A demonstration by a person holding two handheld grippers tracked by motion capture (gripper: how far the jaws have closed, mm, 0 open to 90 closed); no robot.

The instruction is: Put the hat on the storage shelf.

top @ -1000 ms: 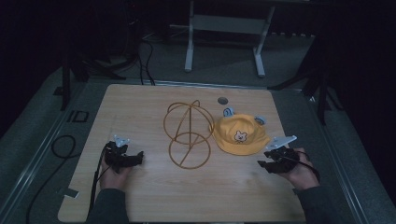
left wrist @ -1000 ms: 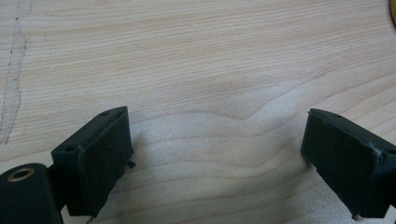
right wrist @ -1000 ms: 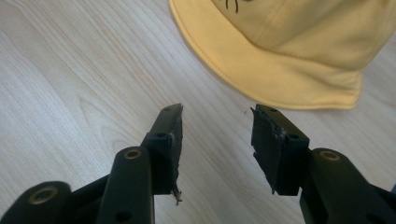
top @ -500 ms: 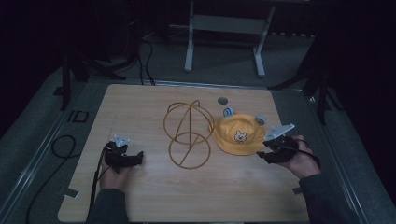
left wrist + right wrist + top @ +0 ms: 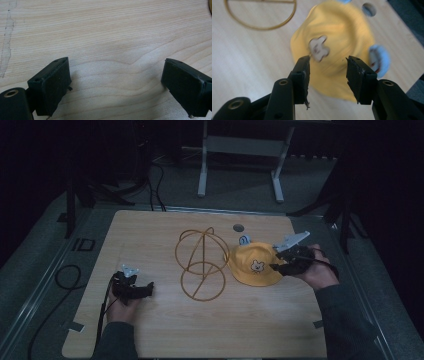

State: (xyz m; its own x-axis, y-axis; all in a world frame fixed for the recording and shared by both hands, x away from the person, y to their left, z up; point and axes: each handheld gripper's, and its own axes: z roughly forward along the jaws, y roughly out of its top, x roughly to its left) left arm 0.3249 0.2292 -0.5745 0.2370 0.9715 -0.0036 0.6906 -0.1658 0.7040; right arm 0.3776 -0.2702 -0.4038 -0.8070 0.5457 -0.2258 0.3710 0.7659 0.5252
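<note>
From the high view, the yellow hat [image 5: 255,267] lies flat on the wooden counter [image 5: 165,330], just ahead of the right gripper [image 5: 276,266], whose jaws reach its near brim edge; whether they touch the cloth cannot be told from here. A gold wire frame [image 5: 201,264] of joined hoops stands just beyond the hat's far side from those jaws, close to the brim. A small blue-and-white piece [image 5: 244,240] peeps out at the hat's back edge, and a grey round spot [image 5: 238,227] sits on the counter past it. The left gripper [image 5: 148,289] rests low on the counter, well apart from the hat, with the frame between.

In the left gripper view, the jaws stand spread wide with nothing between them but bare counter [image 5: 112,37] wood grain.

In the right gripper view, the picture is blurred. The right gripper [image 5: 328,66] has its jaws parted, pinching nothing, and the hat [image 5: 337,32] lies directly ahead and under them, its pale animal badge [image 5: 319,48] just past the left jaw tip. A blue piece [image 5: 379,60] pokes out beyond the right jaw.

The hat looks soft, light and floppy; it should bunch and sag when lifted. The brim edge nearest the jaws seems the best place to pinch.
</note>
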